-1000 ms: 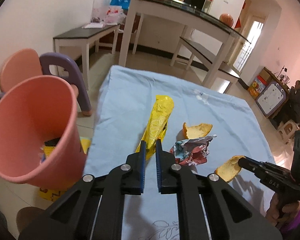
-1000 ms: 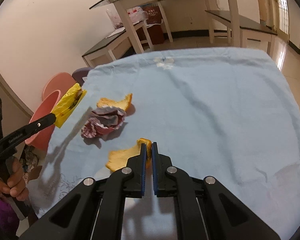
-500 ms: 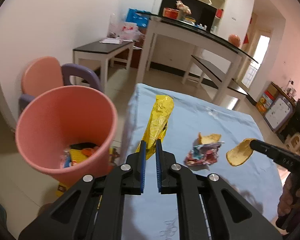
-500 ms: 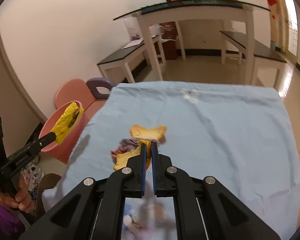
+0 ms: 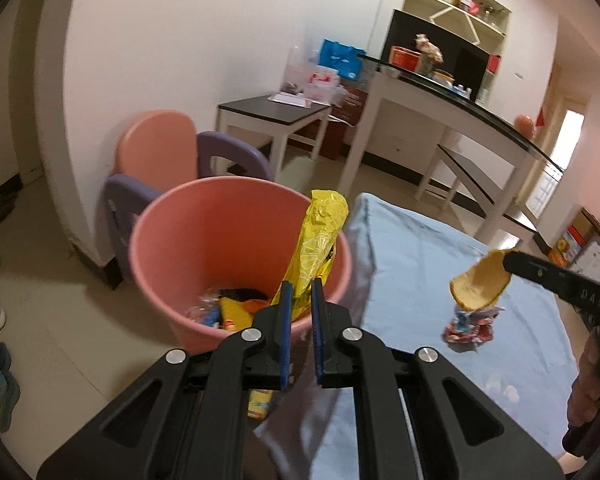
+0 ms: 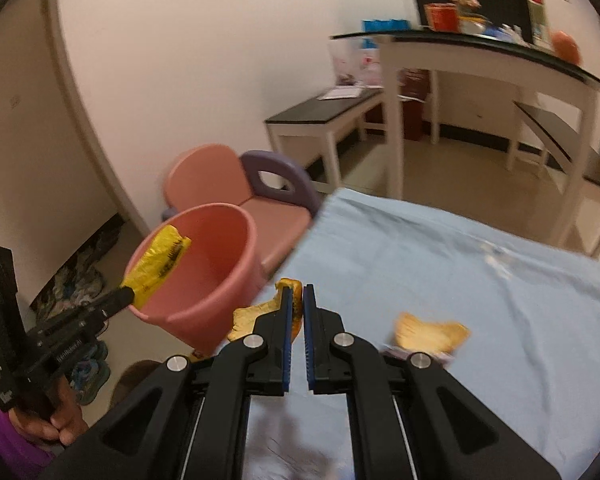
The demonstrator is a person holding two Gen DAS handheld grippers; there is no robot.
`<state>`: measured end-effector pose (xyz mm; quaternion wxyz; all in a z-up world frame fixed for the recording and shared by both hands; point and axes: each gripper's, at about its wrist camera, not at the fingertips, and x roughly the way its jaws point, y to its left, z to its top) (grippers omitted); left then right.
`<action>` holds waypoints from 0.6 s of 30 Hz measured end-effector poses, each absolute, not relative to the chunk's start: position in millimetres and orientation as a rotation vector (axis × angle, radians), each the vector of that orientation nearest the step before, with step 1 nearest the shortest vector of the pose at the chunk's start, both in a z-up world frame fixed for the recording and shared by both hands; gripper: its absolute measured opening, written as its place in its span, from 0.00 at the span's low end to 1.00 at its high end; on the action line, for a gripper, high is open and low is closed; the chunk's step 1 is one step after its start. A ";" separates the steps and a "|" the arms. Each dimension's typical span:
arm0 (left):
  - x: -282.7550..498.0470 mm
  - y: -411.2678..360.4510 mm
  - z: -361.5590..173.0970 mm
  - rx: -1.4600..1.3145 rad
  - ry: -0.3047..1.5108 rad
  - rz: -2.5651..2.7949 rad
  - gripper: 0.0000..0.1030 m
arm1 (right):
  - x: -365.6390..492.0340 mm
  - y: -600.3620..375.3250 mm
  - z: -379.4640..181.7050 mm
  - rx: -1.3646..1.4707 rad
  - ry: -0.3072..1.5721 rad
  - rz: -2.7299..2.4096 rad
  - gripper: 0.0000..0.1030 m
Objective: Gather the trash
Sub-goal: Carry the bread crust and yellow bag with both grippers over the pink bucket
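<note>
My left gripper [image 5: 299, 286] is shut on a crumpled yellow wrapper [image 5: 318, 240], which hangs over the mouth of the pink bin [image 5: 172, 240]. Seen in the right wrist view, the same wrapper [image 6: 158, 264] sits above the bin's [image 6: 220, 280] near rim. My right gripper [image 6: 297, 292] is shut on an orange peel [image 6: 256, 314] and holds it in the air over the table's left edge, close to the bin. That peel [image 5: 480, 284] also shows in the left wrist view. A second orange peel [image 6: 428, 332] and a crumpled red-and-blue wrapper [image 5: 468, 326] lie on the blue tablecloth [image 6: 480, 280].
The bin holds several bits of trash [image 5: 228, 308]. Behind it stands a pink and purple child's chair [image 5: 160, 156]. Further back are a low dark-topped bench [image 5: 276, 110] and a white table [image 5: 440, 92]. Shoes [image 6: 88, 372] lie on the floor at left.
Both grippers swung left toward the bin. The yellow wrapper went from above the table to above the bin's mouth. The right gripper lifted its peel off the cloth and carried it left.
</note>
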<state>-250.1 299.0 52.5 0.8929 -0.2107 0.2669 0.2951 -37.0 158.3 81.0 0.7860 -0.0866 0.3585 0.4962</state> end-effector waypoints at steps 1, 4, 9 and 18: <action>-251.9 301.2 52.1 -0.439 0.556 0.622 0.08 | -42.1 170.5 82.7 -0.201 0.761 1.088 0.04; -257.0 307.1 51.3 -0.444 0.555 0.644 0.08 | -52.3 193.9 84.4 -0.229 0.746 1.124 0.04; -264.6 318.2 50.3 -0.457 0.545 0.673 0.08 | -68.1 232.6 83.4 -0.284 0.722 1.168 0.05; -270.4 342.4 38.5 -0.496 0.573 0.718 0.08 | -79.1 293.8 68.1 -0.329 0.710 1.183 0.05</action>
